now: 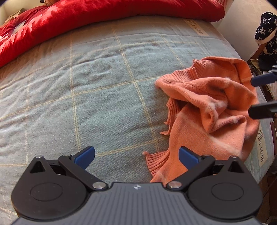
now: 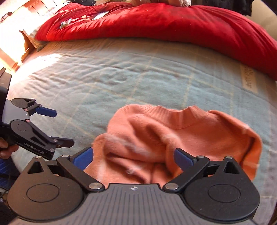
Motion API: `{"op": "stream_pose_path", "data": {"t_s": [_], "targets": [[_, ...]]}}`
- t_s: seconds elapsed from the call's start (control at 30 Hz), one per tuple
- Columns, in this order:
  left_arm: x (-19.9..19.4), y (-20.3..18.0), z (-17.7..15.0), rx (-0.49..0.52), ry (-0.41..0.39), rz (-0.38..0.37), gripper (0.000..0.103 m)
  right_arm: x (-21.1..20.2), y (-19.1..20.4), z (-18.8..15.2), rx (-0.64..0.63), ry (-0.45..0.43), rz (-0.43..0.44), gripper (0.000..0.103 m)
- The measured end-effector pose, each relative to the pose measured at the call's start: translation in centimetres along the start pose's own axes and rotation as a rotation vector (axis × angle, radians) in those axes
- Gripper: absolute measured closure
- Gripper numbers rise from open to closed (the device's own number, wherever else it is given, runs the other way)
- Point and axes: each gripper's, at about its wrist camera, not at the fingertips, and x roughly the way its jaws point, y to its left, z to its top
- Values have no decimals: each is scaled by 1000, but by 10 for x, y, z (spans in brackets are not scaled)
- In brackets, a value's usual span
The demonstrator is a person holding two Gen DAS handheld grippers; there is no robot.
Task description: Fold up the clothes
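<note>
Two wide-open grippers, left gripper (image 1: 136, 155) and right gripper (image 2: 133, 155), hover over a crumpled orange knit sweater (image 1: 207, 107) on the pale-blue checked bedspread (image 1: 86, 86), a red quilt (image 1: 86, 15) behind.

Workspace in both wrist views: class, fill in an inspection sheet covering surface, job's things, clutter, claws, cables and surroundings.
Surface: bed under a wrinkled blue-grey checked cover.
Job's things: one orange sweater, crumpled and unfolded, near the bed's edge.
Clutter: red quilt bunched along the far side, small items lying on it.
Claws: left claw open, held above the sweater's hem; right claw open over the sweater; neither grips cloth.
Cables: nothing seen.
Surroundings: dark star-patterned cloth hangs beside the bed; sunlit wooden furniture beyond the far corner.
</note>
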Motion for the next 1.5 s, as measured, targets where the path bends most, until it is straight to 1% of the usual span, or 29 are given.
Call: {"op": "stream_pose_path", "data": {"t_s": [0.1, 0.23, 0.4, 0.53, 0.6, 0.67, 0.77, 0.8, 0.9, 0.93, 1.0, 1.1, 1.17, 1.27, 1.37, 1.43, 1.5], "targets": [[1, 11, -12, -29, 4, 12, 1, 26, 3, -5, 74, 47, 56, 2], [4, 24, -26, -60, 9, 11, 1, 63, -8, -8, 189, 110, 92, 2], [6, 46, -39, -101, 13, 4, 1, 94, -6, 0, 226, 152, 80, 0], [8, 73, -43, -140, 11, 20, 1, 110, 13, 17, 220, 159, 109, 0], [9, 87, -43, -161, 4, 34, 1, 118, 22, 27, 216, 151, 145, 0], [8, 103, -42, -183, -6, 53, 1, 125, 30, 41, 220, 133, 204, 0], [9, 122, -41, -212, -8, 85, 1, 139, 47, 71, 148, 108, 184, 0], [9, 127, -41, -220, -10, 93, 1, 141, 52, 79, 122, 92, 183, 0], [8, 138, -44, -234, -12, 103, 1, 139, 56, 108, 84, 13, 267, 0], [8, 140, -44, -237, -9, 108, 1, 137, 58, 119, 66, -22, 276, 0], [10, 143, -45, -243, -2, 117, 1, 132, 60, 133, 37, -37, 261, 0], [11, 141, -45, -242, -2, 102, 1, 123, 59, 145, 4, -33, 233, 0], [11, 133, -42, -230, -7, 89, 1, 111, 54, 135, 4, -11, 233, 0], [12, 121, -36, -208, -16, 70, 1, 88, 48, 107, -3, 22, 219, 0], [13, 108, -29, -186, -25, 51, 1, 62, 42, 69, -21, 41, 159, 0], [14, 92, -23, -166, -35, 27, 1, 46, 39, 42, -31, 52, 114, 0], [12, 69, -12, -148, -55, -20, 1, 32, 37, 13, -38, 51, 62, 0]]}}
